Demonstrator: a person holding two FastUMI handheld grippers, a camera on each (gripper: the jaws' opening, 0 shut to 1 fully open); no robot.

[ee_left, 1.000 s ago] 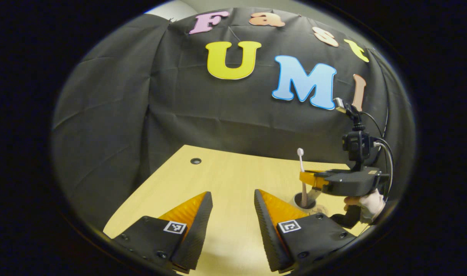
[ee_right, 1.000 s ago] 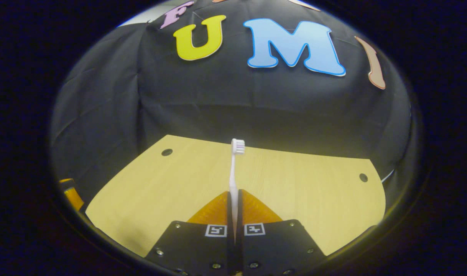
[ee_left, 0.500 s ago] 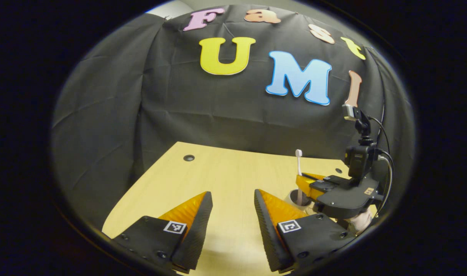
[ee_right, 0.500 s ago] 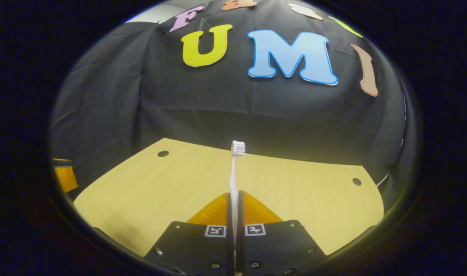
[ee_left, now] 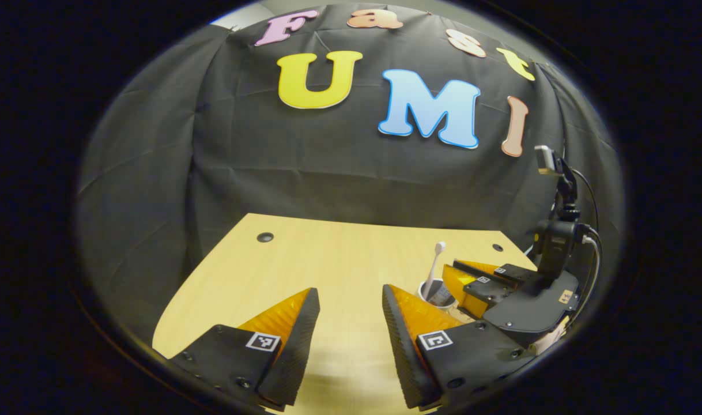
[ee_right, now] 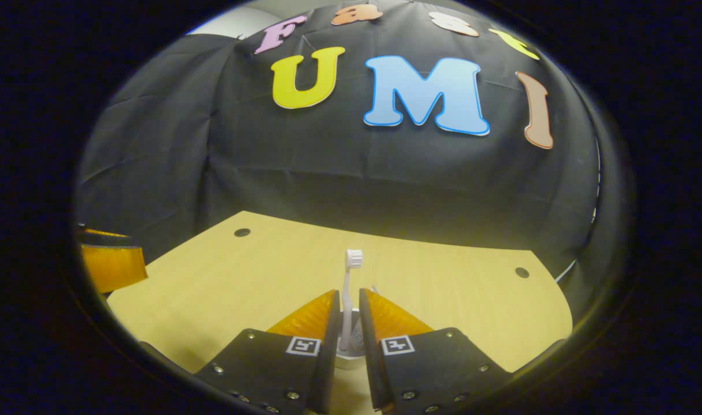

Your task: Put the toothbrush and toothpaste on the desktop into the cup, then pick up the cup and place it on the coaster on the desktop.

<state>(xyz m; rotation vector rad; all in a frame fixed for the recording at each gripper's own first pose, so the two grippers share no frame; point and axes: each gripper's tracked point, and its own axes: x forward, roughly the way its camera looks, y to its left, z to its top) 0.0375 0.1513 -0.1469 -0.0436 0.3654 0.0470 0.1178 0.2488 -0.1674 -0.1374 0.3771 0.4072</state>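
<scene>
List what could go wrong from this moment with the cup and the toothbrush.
1. The toothbrush leans in the cup with its head well above the rim; the right gripper, jaws open on either side of it, could catch it while backing off and tip the cup.
2. The left gripper hangs open close beside the cup; a careless move might knock it.
</scene>
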